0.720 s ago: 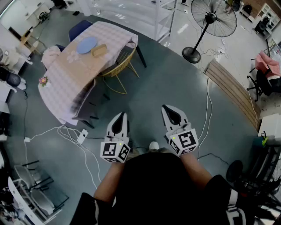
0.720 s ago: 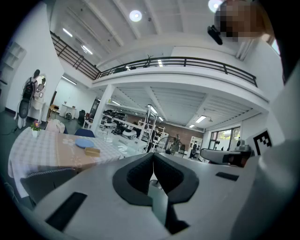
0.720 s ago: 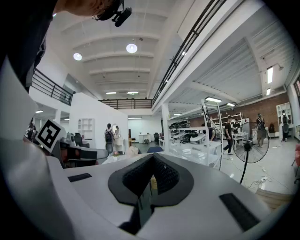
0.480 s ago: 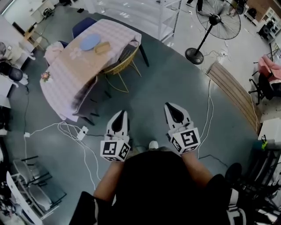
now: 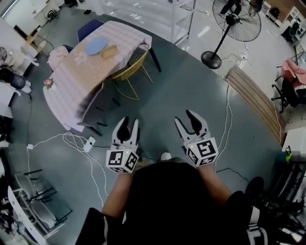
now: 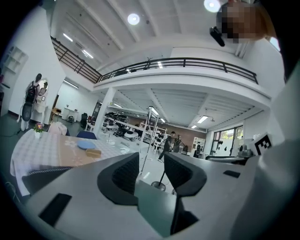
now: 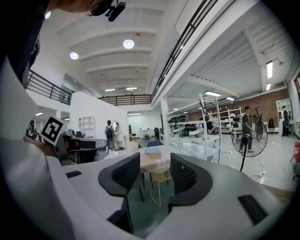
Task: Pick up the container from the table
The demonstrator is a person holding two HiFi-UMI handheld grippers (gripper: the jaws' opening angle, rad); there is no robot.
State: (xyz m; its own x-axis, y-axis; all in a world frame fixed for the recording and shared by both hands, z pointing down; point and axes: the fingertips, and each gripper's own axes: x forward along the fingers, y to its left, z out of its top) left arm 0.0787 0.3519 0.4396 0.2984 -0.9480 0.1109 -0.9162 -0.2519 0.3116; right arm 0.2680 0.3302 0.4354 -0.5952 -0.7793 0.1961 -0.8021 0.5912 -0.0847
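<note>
A small tan container (image 5: 109, 51) lies on the table (image 5: 76, 81) with the checked cloth, next to a blue plate (image 5: 95, 46), far off at the upper left of the head view. My left gripper (image 5: 129, 122) and right gripper (image 5: 185, 117) are held side by side over the grey floor, well short of the table. Both are open with nothing between the jaws. The left gripper view shows the container (image 6: 93, 153) on the table, left of the open left gripper (image 6: 151, 161). In the right gripper view, the container (image 7: 153, 156) sits straight ahead beyond the right gripper (image 7: 154, 164).
A yellow wire chair (image 5: 128, 72) and a grey chair (image 5: 93, 112) stand at the table's near side. White cables (image 5: 76, 143) trail on the floor to the left. A standing fan (image 5: 229, 21) and a wooden bench (image 5: 253, 103) are to the right. Metal shelving (image 5: 158, 14) stands behind.
Both grippers' jaws have gone from together to spread apart. The hands have shifted only slightly over the floor.
</note>
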